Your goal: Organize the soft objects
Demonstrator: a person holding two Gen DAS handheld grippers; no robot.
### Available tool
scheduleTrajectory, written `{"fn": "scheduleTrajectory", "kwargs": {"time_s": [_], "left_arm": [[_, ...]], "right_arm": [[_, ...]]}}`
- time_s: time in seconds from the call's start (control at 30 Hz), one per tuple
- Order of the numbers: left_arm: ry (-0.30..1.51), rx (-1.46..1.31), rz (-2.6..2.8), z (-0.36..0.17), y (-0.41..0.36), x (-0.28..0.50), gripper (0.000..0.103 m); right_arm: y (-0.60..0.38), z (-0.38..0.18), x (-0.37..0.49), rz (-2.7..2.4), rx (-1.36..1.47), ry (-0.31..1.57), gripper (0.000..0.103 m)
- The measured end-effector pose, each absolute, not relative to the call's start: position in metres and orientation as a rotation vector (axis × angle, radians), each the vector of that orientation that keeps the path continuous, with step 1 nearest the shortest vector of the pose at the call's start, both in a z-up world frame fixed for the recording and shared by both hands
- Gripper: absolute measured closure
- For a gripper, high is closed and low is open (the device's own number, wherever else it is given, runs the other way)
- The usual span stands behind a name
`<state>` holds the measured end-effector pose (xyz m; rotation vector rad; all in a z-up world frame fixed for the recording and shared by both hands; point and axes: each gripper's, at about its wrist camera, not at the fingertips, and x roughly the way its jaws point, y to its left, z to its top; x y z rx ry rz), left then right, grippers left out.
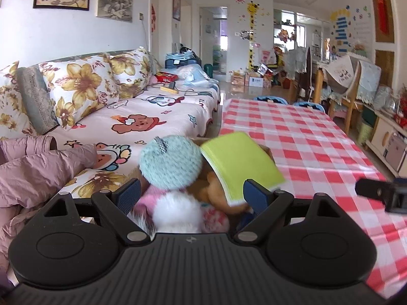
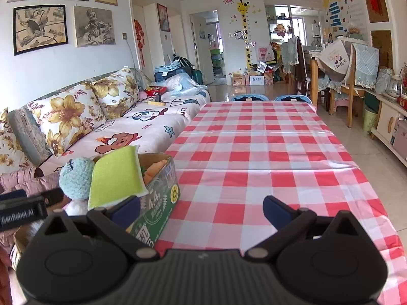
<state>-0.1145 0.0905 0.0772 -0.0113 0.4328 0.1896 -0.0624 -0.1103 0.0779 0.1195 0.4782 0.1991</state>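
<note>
Your left gripper (image 1: 192,193) sits over the cardboard box (image 2: 162,193) at the near left corner of the table — jaws apart, nothing pinched between them, soft toys filling the gap below. In the left wrist view the pile reads: teal knitted ball (image 1: 170,162) on top left, yellow-green sponge (image 1: 241,165) tilted against it on the right, brown plush (image 1: 216,188) under the sponge, white pom-pom (image 1: 175,211) and pink fuzzy toy (image 1: 216,219) nearest the camera. The sponge's lower edge is just beside the right finger; contact can't be told.

Your right gripper (image 2: 202,211) hovers over the red-and-white checked tablecloth (image 2: 267,152), jaws wide apart, empty. Its left finger overlaps the box's green printed side in the picture; touching or not — cannot tell. From this view the sponge stands upright, leaning out of the box, the teal ball beside it on the left, orange items (image 2: 155,169) inside behind it.

Sofa (image 1: 142,119) with floral cushions runs along the left of the table; a pink jacket (image 1: 33,170) lies on its near end.
</note>
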Motion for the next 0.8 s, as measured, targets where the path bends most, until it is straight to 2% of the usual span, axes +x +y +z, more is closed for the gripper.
{"fn": "scheduleTrajectory", "kwargs": {"time_s": [0.8], "left_arm": [[0.486, -0.005, 0.145, 0.073, 0.087, -0.156, 0.000]], "right_arm": [[-0.091, 0.082, -0.128, 0.184, 0.093, 0.488, 0.001]]}}
